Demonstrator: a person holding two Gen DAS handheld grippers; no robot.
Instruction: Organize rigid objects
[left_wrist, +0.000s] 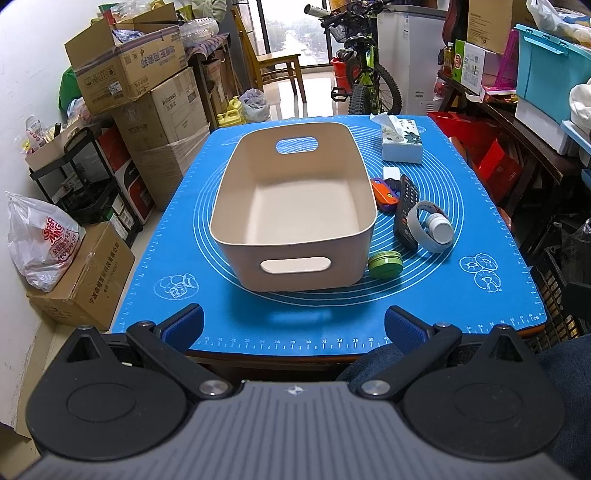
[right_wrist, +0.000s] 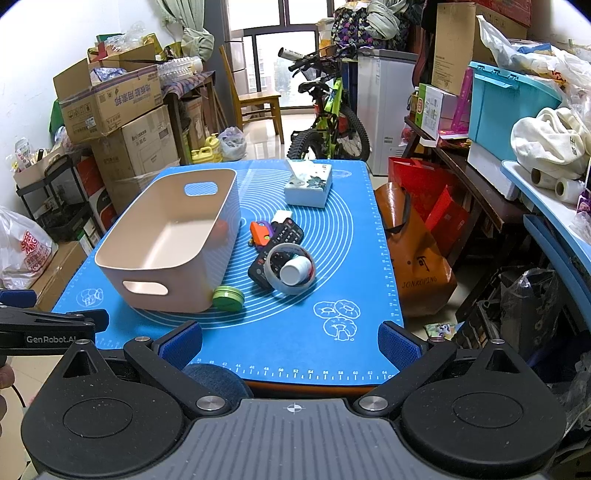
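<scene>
An empty beige bin (left_wrist: 295, 206) (right_wrist: 166, 240) stands on the blue mat (left_wrist: 325, 317) (right_wrist: 280, 332). To its right lie a green round tin (left_wrist: 385, 264) (right_wrist: 228, 297), a black remote (left_wrist: 404, 206) (right_wrist: 277, 240), a tape roll (left_wrist: 417, 229) (right_wrist: 271, 273) around a white bottle (left_wrist: 439, 226) (right_wrist: 295, 270), an orange and purple tool (left_wrist: 384, 194) (right_wrist: 260, 230) and a small white block (left_wrist: 391, 172) (right_wrist: 281, 215). My left gripper (left_wrist: 293, 325) is open and empty at the table's near edge. My right gripper (right_wrist: 290, 345) is open and empty at the near edge too.
A tissue box (left_wrist: 402, 142) (right_wrist: 309, 184) sits at the mat's far right. Cardboard boxes (left_wrist: 147, 103) are stacked left of the table, a bicycle (right_wrist: 328, 118) stands beyond it, and bags (right_wrist: 417, 251) and shelves crowd the right side.
</scene>
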